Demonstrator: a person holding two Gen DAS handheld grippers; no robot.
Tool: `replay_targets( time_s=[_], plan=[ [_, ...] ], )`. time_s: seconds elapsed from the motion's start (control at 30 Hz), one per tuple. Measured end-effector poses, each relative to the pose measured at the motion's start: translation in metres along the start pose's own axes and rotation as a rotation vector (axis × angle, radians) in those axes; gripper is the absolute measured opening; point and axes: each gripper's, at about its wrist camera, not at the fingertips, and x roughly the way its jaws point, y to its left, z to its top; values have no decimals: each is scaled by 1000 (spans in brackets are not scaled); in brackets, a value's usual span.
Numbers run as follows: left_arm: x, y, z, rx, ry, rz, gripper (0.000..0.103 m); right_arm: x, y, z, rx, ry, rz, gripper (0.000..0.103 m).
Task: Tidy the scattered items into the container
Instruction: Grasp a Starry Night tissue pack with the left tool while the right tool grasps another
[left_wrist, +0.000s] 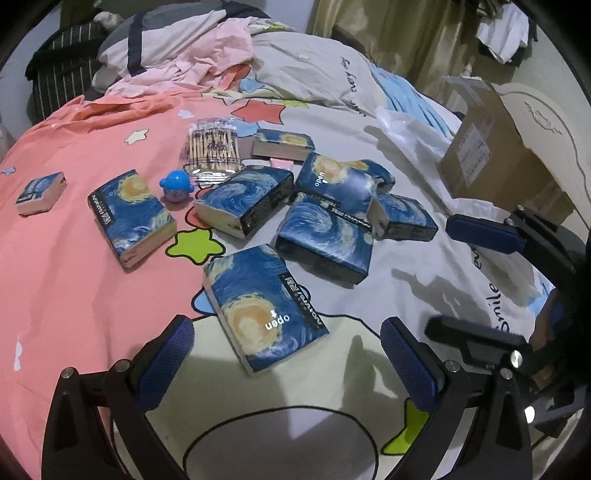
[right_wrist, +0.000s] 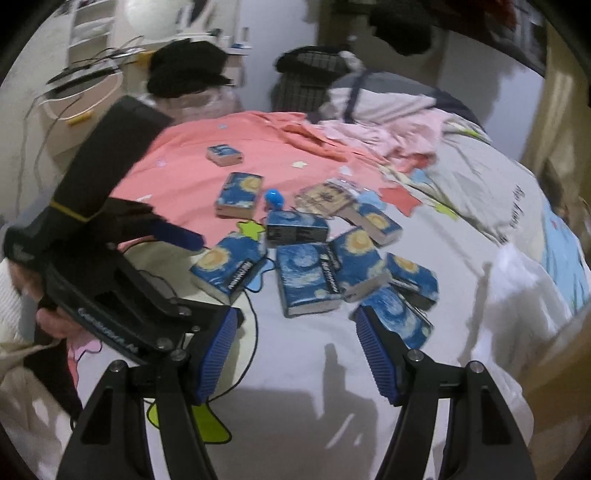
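Several blue starry-print tissue packs lie scattered on the bed; the nearest pack (left_wrist: 264, 306) lies just beyond my open, empty left gripper (left_wrist: 288, 365). A cluster of packs (left_wrist: 325, 236) lies further off, with a clear pack of cotton swabs (left_wrist: 214, 147) and a small blue toy (left_wrist: 176, 186). A cardboard box (left_wrist: 495, 155) stands at the right. My right gripper (right_wrist: 295, 350) is open and empty, its right fingertip close to a pack (right_wrist: 397, 317). The left gripper shows in the right wrist view (right_wrist: 173, 229), and the right gripper in the left wrist view (left_wrist: 480, 236).
The bed sheet (left_wrist: 74, 277) is pink and white with star prints. A white plastic bag (left_wrist: 410, 133) lies beside the box. Crumpled pink clothes (left_wrist: 207, 62) and a pillow (left_wrist: 317, 70) lie at the far side. A lone pack (left_wrist: 40, 192) lies far left.
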Motion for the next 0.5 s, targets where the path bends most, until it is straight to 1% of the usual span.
replay_targets(
  time_s=[0.13,0.23,0.33,0.4,0.5],
  plan=[
    [6,7,4,-50,17,-7,103,6,-3,5,-46,12,48,64],
    [8,10,8,-72,15,-2,103,13,-5,9,-76,35,32,64],
    [11,10,11,-63,9,37,103,17,-7,10,-75,35,35,64],
    [15,11,12,-65,11,44,103,21,-8,10,-77,40,30,64],
    [16,11,13,-48,6,59,103,25,-14,9,-64,38,61,64]
  ],
)
